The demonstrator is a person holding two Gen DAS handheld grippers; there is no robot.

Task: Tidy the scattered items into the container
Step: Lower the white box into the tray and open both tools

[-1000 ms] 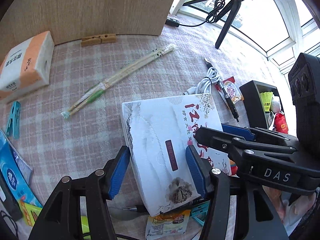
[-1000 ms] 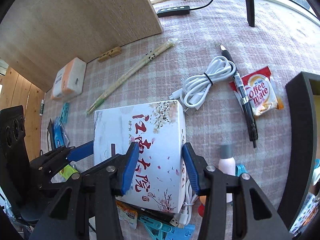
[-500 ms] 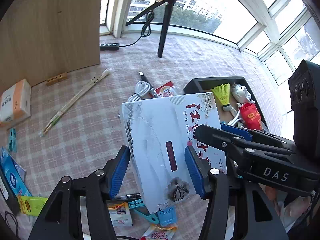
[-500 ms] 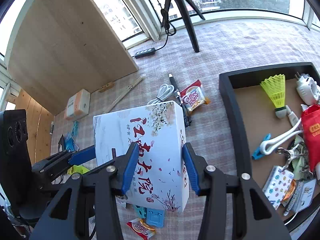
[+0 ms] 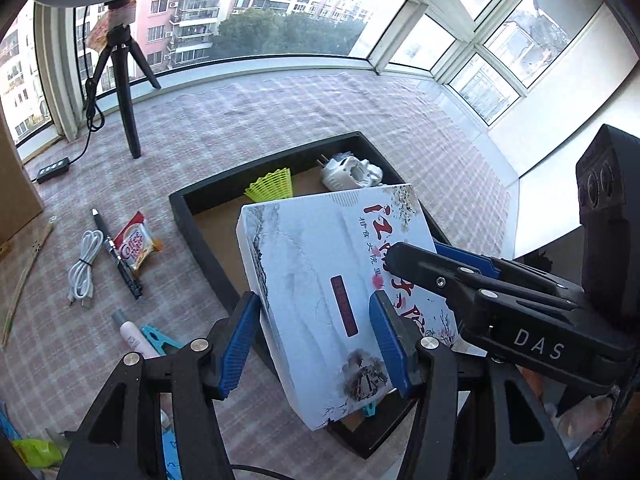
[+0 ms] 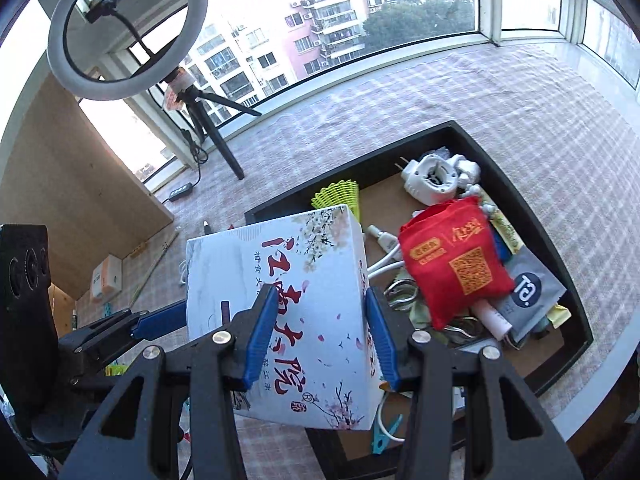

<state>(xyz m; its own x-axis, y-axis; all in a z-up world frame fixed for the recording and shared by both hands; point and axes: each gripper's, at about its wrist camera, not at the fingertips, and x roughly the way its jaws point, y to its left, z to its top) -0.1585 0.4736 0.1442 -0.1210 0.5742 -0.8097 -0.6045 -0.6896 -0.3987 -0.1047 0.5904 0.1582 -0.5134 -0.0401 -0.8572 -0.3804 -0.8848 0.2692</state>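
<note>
Sunlit windows and a checked cloth frame it: left gripper [image 5: 316, 340] and right gripper [image 6: 316, 334] both clamp the box [image 5: 332, 280], blue pads pressed to its glossy cardboard sides, carrying it tilted above the near edge of the black tray [image 6: 560, 248]. That smooth printed card looks slippery, so uneven squeeze could let it twist out. Below sit a soft red pouch [image 6: 452, 268], a hard white plug [image 6: 432, 178] and a yellow shuttlecock [image 6: 336, 196]; dropping the rigid box there could leave it perched crooked. Cable [image 5: 82, 268] and pen [image 5: 118, 256] wait outside on the cloth.
</note>
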